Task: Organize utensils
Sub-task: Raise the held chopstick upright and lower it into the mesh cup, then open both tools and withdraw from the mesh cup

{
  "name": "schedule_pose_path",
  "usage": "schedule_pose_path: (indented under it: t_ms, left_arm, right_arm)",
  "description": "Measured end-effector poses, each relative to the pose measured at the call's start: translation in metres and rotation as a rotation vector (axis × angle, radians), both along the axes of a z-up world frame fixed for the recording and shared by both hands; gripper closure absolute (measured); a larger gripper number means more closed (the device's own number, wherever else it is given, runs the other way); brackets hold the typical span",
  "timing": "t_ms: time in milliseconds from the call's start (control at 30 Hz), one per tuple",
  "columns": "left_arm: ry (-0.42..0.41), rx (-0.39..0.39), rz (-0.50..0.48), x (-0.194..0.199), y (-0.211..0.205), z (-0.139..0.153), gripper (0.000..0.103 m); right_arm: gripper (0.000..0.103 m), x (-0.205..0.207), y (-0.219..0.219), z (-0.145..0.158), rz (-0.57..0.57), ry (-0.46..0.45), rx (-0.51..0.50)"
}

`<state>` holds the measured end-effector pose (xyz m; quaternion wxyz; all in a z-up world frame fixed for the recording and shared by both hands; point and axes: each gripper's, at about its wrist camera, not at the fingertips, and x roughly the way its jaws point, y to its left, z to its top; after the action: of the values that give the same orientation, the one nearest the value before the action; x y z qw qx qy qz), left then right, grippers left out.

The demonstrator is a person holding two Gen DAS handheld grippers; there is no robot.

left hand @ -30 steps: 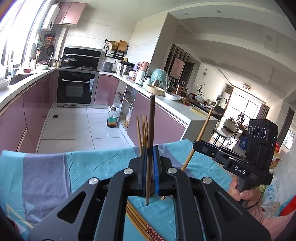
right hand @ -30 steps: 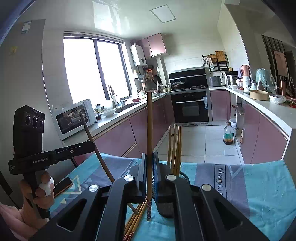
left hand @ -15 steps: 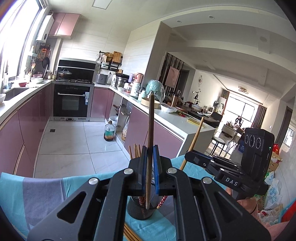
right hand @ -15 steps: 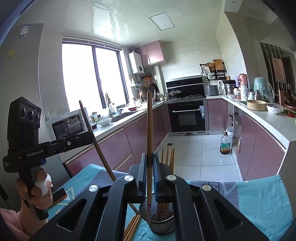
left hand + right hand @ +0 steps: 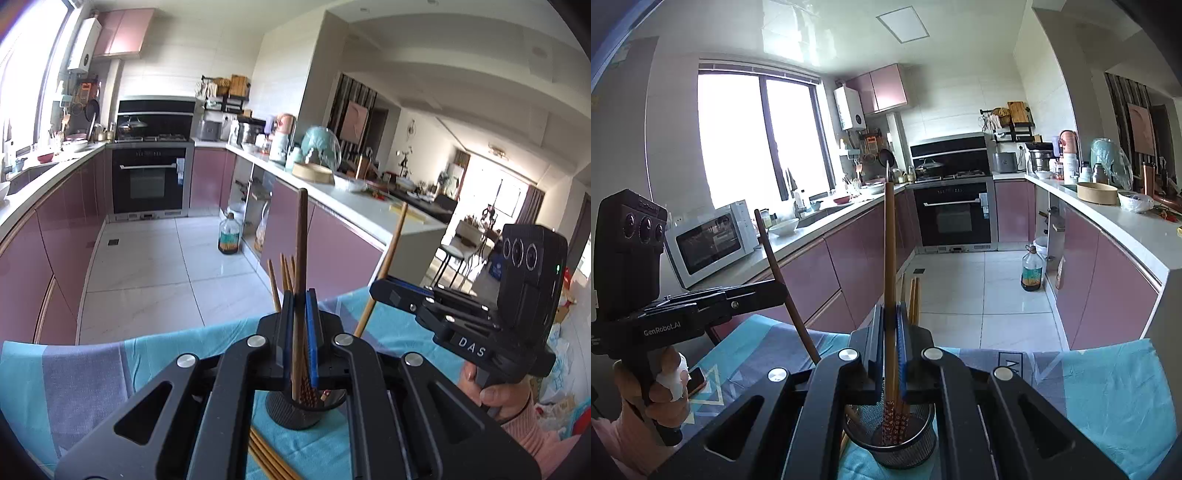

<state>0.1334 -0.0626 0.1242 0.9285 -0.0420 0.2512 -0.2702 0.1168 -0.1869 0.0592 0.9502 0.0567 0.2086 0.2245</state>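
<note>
Up close in the left wrist view, the left hand-held gripper is squeezed tight on one dark brown chopstick. That chopstick stands straight up, and its low end hangs just over the black mesh cup. The cup sits on a blue cloth that covers the worktop. More chopsticks stand inside the cup, and their tops poke up behind the gripper. A few loose chopsticks lie flat on the cloth, just in front of the cup and a bit to its left. To the right of the cup is the right hand-held gripper, held in a hand with a pink sleeve. It pinches a lighter chopstick that leans up and to the right.

Next, in the right wrist view, the right hand-held gripper is closed tight on a light brown chopstick. This one stands straight up too, and its red spotted end reaches down inside the mesh cup. Other chopsticks stand in the cup just behind it. To the left of the cup is the left hand-held gripper, held in a hand. It grips a dark chopstick that leans up and to the left, above the cup. The blue cloth lies under the cup here as well. A phone rests on the cloth, well to the left of the cup.
</note>
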Motion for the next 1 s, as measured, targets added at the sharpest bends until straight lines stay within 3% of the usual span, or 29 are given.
schedule_pose_path:
  t_ms: [267, 467, 833, 1000]
  left_arm:
    - [0.100, 0.088, -0.037, 0.016, -0.013, -0.028, 0.096]
    - [0.120, 0.105, -0.032, 0.025, -0.012, -0.035, 0.096]
    - [0.169, 0.125, 0.007, 0.058, -0.018, -0.047, 0.096]
    - [0.148, 0.127, 0.030, 0.059, -0.019, -0.049, 0.092]
  right_arm:
    - [0.098, 0.018, 0.010, -0.022, 0.006, 0.108, -0.064]
    - [0.098, 0.032, 0.014, -0.038, -0.005, 0.183, -0.097]
    - [0.095, 0.043, 0.013, -0.040, -0.039, 0.193, -0.078]
    - [0.092, 0.041, 0.009, -0.038, -0.055, 0.179, -0.061]
